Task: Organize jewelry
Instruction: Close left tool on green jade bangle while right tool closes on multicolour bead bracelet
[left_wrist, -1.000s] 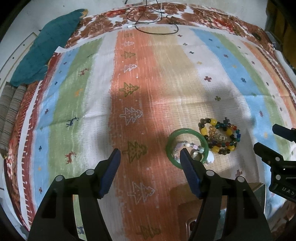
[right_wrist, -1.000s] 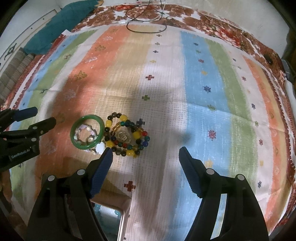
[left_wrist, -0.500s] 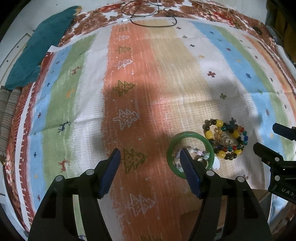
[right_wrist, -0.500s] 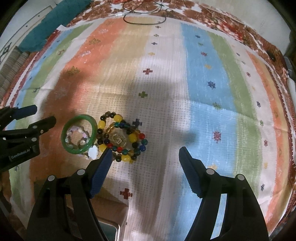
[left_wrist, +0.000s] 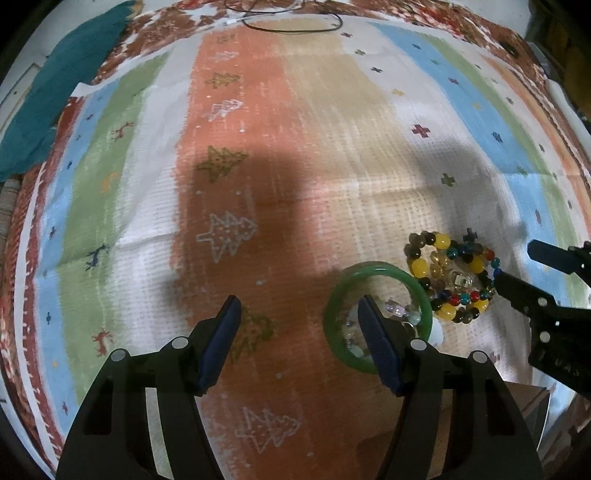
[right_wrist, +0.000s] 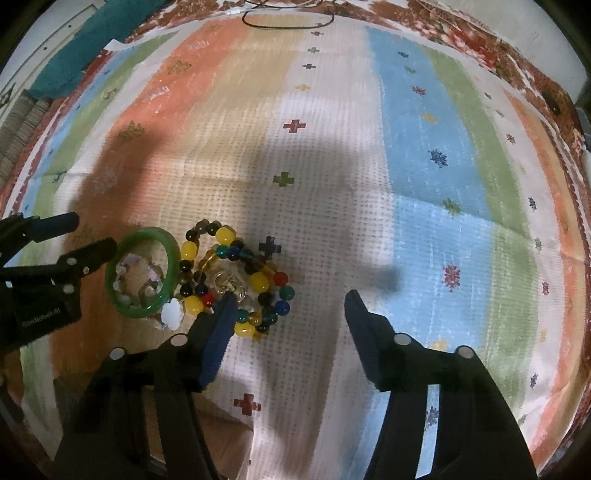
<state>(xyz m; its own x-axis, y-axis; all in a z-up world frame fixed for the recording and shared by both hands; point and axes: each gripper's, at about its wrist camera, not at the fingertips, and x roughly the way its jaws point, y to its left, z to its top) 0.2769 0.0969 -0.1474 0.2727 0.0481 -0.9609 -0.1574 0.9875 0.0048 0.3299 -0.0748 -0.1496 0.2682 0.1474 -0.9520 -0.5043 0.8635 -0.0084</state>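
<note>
Both pairs of tongs point steeply down over a striped cloth (right_wrist: 332, 155) printed with little crosses and trees. The left tongs (left_wrist: 297, 310) stand fairly wide with nothing between the pads; their right pad sits over the near part of a green bangle (left_wrist: 376, 269), though I cannot tell if it touches. Inside the bangle lies a small pale bead bracelet (right_wrist: 138, 273), and a white charm (right_wrist: 171, 314) lies just beside its near rim. Touching the bangle on its right is a heap of coloured bead bracelets (right_wrist: 236, 280), yellow, dark, red and teal. The right tongs (right_wrist: 288, 299) are closing, only bare cloth between the pads; their left pad overlaps the near edge of the bead heap. A black cord (left_wrist: 291, 27) loops at the far edge, and a teal cloth (left_wrist: 62, 74) lies far left.
</note>
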